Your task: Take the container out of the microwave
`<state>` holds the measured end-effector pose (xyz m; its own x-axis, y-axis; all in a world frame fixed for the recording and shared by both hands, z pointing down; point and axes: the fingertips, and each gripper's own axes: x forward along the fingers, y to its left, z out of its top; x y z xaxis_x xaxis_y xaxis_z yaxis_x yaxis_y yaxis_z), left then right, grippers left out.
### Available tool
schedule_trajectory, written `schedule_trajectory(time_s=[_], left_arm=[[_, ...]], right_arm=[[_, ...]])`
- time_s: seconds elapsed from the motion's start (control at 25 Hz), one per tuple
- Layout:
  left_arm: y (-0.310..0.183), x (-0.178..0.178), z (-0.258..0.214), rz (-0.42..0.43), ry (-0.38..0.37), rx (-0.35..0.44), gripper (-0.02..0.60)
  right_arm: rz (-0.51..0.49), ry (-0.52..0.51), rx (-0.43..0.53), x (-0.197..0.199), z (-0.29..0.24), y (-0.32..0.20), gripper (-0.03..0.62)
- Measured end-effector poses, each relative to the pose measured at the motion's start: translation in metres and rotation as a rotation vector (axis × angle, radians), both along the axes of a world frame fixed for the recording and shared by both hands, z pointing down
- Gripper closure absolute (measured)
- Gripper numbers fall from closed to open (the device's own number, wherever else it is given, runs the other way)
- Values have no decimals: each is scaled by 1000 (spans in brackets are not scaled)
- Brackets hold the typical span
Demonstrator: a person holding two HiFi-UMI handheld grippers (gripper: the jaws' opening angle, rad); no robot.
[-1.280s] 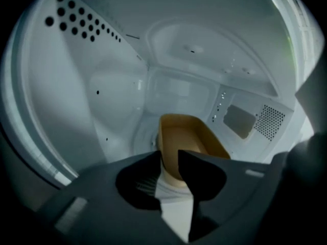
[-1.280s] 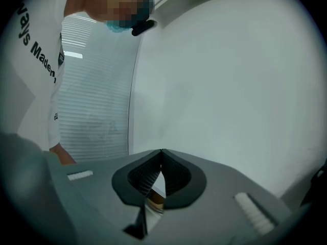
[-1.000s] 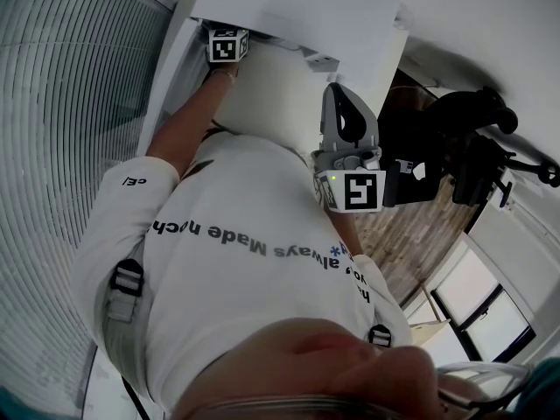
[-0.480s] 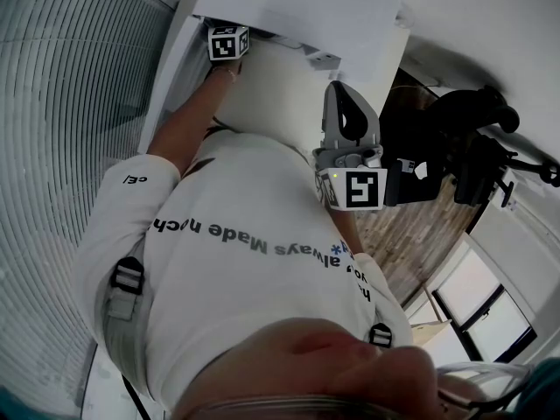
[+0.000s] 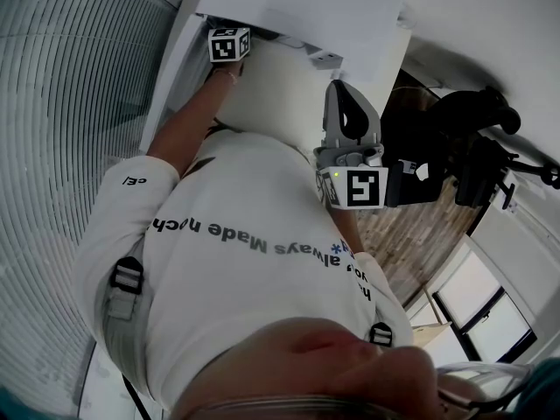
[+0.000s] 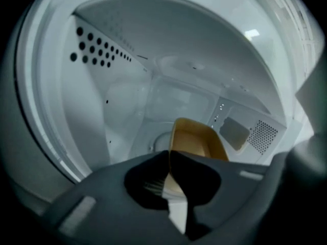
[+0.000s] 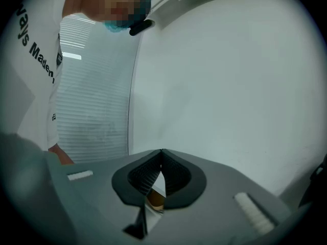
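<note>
– Inside the microwave (image 6: 127, 101), where does the container sit?
– The tan container (image 6: 196, 139) is in the white cavity, on the far side of the left tool (image 6: 169, 152) and a little right of centre. Its open top faces the camera, so the inner walls show.
– And what is that tool doing?
– It is clenched on the container. Its two dark pads have just been closing, and now they meet on the near wall, with the rim pinched between them.
– Is the container resting on the cavity floor or lifted off it?
– I cannot tell. The tool's body covers its underside.
– What else shows in there?
– A patch of round vent holes (image 6: 99, 47) sits high on the left wall, and a fine mesh panel (image 6: 263, 136) is on the right wall, beside a pale rectangular plate (image 6: 234, 131).
– What about the other hand?
– The right tool (image 7: 161, 151) is closed on nothing. Its ribbed pads touch at the tips. It faces a plain white surface (image 7: 230, 86), with a ribbed blind (image 7: 92, 126) off to the left.
– How do the two stand from the head view?
– The left tool's marker cube is up at the mouth of the white microwave, at the end of the person's outstretched arm (image 5: 188, 125). The right tool is held out in front of the person's white shirt (image 5: 245, 261), well apart from the opening.
</note>
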<state>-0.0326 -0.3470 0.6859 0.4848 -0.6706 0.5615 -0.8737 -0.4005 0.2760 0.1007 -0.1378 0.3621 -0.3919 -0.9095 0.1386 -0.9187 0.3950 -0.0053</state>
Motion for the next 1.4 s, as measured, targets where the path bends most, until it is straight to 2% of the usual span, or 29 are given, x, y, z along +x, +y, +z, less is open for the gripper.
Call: schedule_trajectory(time_s=[0.56,1.4], left_arm=[[15,-1,-11,37,27,-1,561],[46,1,-20,134,25,-6,561]], right_arm=[[-12,-3,10,-1,-4,0,592],[-17,-12,19,-3,-6,2,592]])
